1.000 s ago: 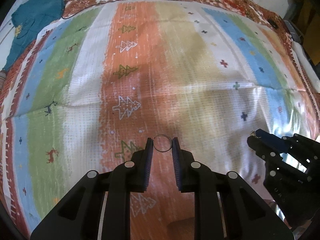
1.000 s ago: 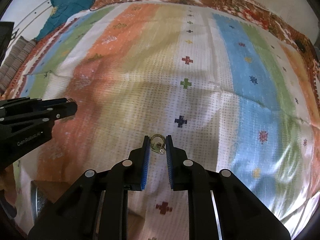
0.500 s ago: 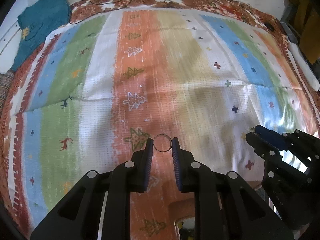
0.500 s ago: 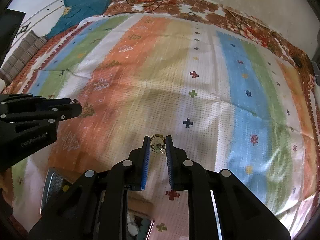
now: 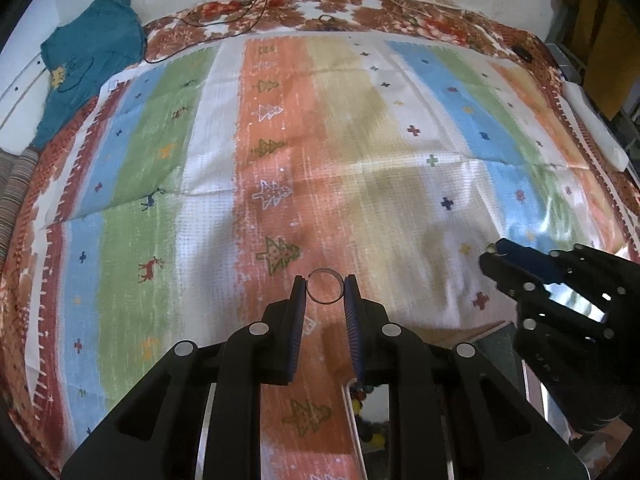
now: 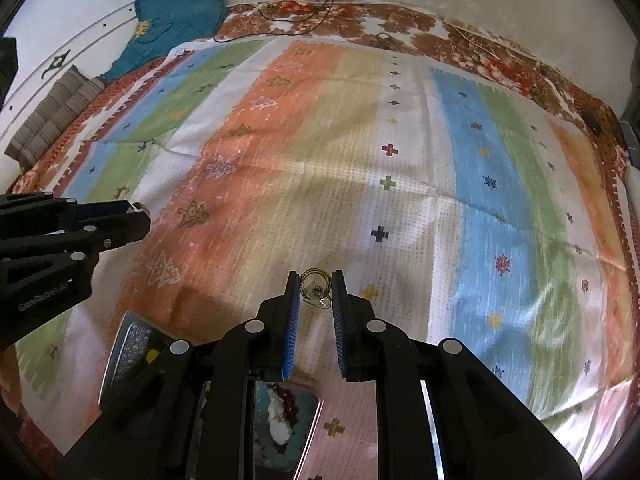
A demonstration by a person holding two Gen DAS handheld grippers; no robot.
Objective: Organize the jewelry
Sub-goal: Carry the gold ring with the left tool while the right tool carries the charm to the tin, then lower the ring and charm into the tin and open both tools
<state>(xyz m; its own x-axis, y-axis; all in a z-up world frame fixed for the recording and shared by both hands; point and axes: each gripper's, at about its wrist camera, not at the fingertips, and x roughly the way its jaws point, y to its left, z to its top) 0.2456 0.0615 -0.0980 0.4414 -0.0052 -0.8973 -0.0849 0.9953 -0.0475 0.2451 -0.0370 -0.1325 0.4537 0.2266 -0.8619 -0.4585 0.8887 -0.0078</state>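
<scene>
Both grippers risen above striped cloth [image 5: 360, 152]; left gripper [image 5: 326, 294] jaws grasping ring [image 5: 325, 291]; right gripper [image 6: 316, 292] clamping earring [image 6: 316, 291].

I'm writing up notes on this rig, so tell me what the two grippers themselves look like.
Both are matte black plastic. The left gripper and right gripper each have two flat fingers lined with ribbed blue pads, angular cut-out arms and round silver bolt heads. White lettering, too blurred to read, marks the left gripper's side. No cables or sleeves show.

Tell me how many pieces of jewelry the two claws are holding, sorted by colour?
Silver: 1, the plain ring in the left claw
Gold: 1, the ornate piece in the right claw
Total: 2
</scene>
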